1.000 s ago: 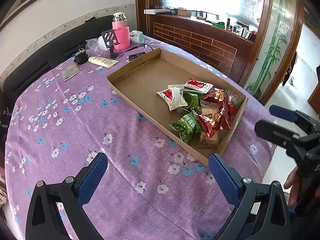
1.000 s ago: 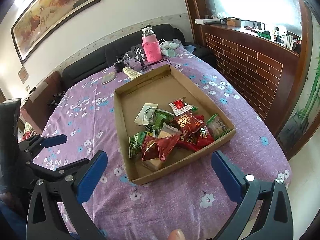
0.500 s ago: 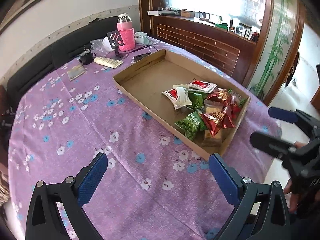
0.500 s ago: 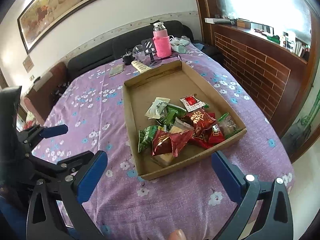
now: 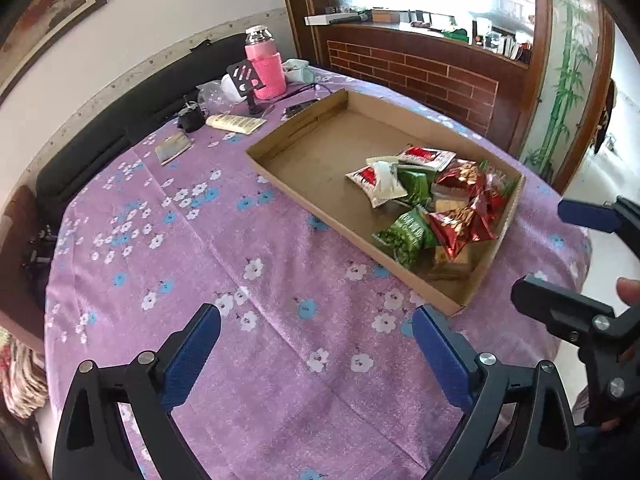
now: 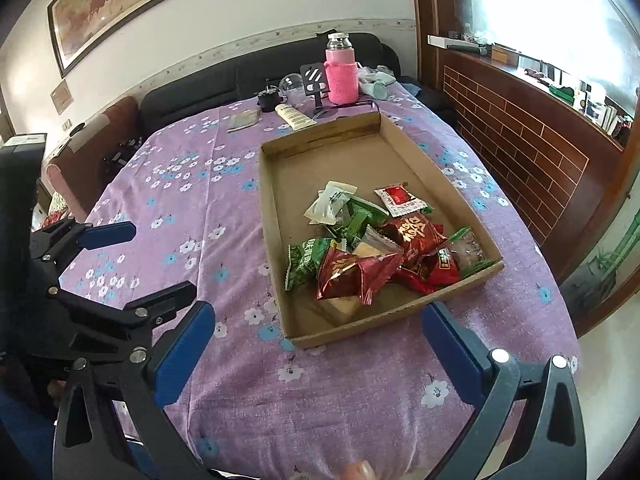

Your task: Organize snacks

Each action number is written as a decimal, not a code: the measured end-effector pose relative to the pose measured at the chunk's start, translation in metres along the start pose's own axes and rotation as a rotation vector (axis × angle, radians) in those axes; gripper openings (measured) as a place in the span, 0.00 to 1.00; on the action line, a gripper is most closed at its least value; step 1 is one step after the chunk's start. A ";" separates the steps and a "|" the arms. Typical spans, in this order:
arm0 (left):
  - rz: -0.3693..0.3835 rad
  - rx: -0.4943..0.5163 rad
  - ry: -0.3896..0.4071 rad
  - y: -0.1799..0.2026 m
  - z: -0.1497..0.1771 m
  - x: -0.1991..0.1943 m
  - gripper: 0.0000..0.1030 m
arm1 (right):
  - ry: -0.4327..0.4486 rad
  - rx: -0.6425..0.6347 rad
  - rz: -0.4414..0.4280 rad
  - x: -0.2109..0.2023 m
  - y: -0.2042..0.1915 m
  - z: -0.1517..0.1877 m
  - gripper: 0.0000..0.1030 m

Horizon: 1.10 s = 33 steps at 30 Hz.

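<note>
A shallow cardboard tray (image 5: 320, 152) (image 6: 340, 160) lies on the purple flowered tablecloth (image 5: 240, 264). Its near end holds a loose pile of snacks: red foil packets (image 5: 460, 228) (image 6: 356, 276), green packets (image 5: 404, 232) (image 6: 308, 260), a white packet (image 5: 386, 180) (image 6: 330, 200) and a small red-and-white sachet (image 6: 398, 198). My left gripper (image 5: 316, 314) hovers open over the cloth, short of the tray's near corner, and shows in the right wrist view (image 6: 152, 262) left of the tray. My right gripper (image 6: 318, 312) is open before the tray's near wall and appears in the left wrist view (image 5: 560, 256).
Beyond the tray stand a pink-sleeved bottle (image 5: 264, 68) (image 6: 342, 76), a black phone stand (image 5: 244, 80), a cream tube (image 5: 236, 123) and a small booklet (image 5: 174, 148). A black sofa (image 6: 248, 76) runs behind the table, a brick wall (image 6: 520, 136) to its right.
Both wrist views have drifted a little, so the tray sits slightly further right in each. Both grippers have stayed open and empty. The snacks have not moved.
</note>
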<state>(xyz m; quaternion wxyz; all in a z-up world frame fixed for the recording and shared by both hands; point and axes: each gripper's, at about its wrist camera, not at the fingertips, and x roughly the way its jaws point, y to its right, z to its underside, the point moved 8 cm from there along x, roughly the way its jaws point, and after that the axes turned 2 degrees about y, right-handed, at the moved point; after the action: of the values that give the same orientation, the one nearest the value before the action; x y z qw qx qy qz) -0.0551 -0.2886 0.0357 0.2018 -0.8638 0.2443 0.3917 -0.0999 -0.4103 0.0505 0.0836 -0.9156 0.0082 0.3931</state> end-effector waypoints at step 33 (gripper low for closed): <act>-0.086 -0.001 -0.001 0.004 -0.012 -0.006 0.95 | -0.017 -0.009 0.066 0.000 0.022 -0.006 1.00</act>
<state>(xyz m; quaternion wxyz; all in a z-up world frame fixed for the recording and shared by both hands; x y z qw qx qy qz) -0.0536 -0.2972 0.0470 0.2183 -0.8733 0.2068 0.3833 -0.0980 -0.4329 0.0515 0.0667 -0.9119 0.0357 0.4034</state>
